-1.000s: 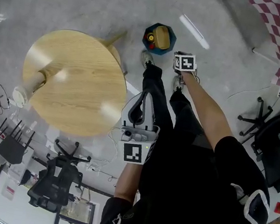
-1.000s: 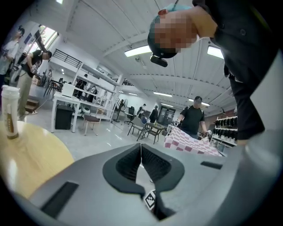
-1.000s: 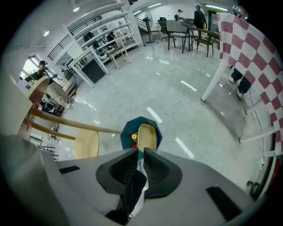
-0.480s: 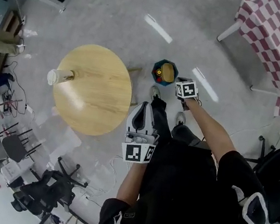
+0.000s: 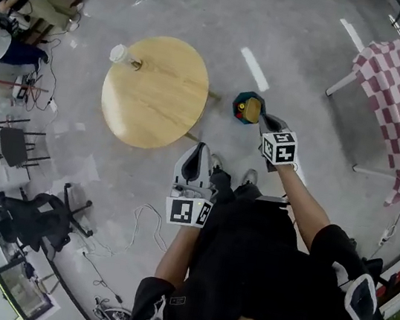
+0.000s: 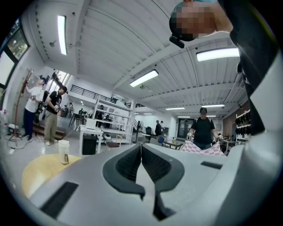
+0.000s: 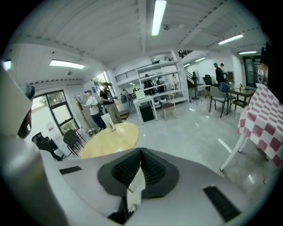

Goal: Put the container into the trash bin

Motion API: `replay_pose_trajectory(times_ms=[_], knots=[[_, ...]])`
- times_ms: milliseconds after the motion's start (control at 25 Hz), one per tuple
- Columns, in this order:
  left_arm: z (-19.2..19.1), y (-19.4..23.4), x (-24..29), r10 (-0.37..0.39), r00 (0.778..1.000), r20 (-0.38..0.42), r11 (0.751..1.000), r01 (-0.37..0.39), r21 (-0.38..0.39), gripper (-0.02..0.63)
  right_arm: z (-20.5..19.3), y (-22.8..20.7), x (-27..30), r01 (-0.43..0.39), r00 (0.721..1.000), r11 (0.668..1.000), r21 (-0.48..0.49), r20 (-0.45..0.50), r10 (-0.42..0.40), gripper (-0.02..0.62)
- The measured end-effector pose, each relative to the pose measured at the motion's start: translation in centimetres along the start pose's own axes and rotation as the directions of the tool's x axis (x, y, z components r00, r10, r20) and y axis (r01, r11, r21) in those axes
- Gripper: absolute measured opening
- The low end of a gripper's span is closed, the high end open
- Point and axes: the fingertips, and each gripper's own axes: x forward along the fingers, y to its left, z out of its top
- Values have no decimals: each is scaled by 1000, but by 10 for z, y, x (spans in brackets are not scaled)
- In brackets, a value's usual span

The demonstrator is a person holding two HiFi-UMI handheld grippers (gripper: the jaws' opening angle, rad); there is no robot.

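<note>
1. The right gripper (image 5: 265, 119) is holding its fingers pressed together at the tips with nothing between them. The right gripper view is showing only a pale sliver of floor behind the pads.
2. The left gripper (image 5: 198, 151) is likewise showing closed, empty fingers, pointing toward the top of the head view.
3. Just beyond the right fingertips, up and to the left in the head view, the trash bin (image 5: 237, 101) is standing on the floor. A yellow object (image 5: 250, 111) is lying inside it, and I am judging that to be the container, already dropped in.
4. The bin is sitting between the round table (image 5: 158, 92) and the right gripper. That makes the right hand clearly the nearer one, while the left is hanging lower and further left.
5. A cup (image 5: 119, 53) is standing upright at the table's upper-left edge, well apart from both grippers. If it is to go next, its long axis is running vertically, and it is lying up and left of the left fingers — the nearer hand to it, across the tabletop.
</note>
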Motion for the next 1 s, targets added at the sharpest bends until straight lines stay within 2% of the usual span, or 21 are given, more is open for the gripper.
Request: replay_pose_trajectory(times_ms=[240, 480, 840, 1000], knots=[[18, 20, -51, 64, 996, 54, 998, -64, 3, 11, 42, 83, -51, -84, 985, 990, -113, 141, 99, 27], [25, 30, -86, 65, 995, 72, 998, -66, 2, 11, 55, 142, -94, -101, 961, 978, -185, 236, 144, 28], [31, 35, -112, 0, 997, 82, 999, -4, 43, 11, 36, 198, -135, -72, 956, 974, -217, 263, 130, 27], [28, 41, -118, -22, 996, 83, 1000, 20, 23, 11, 28, 212, -146, -54, 956, 974, -221, 269, 114, 28]])
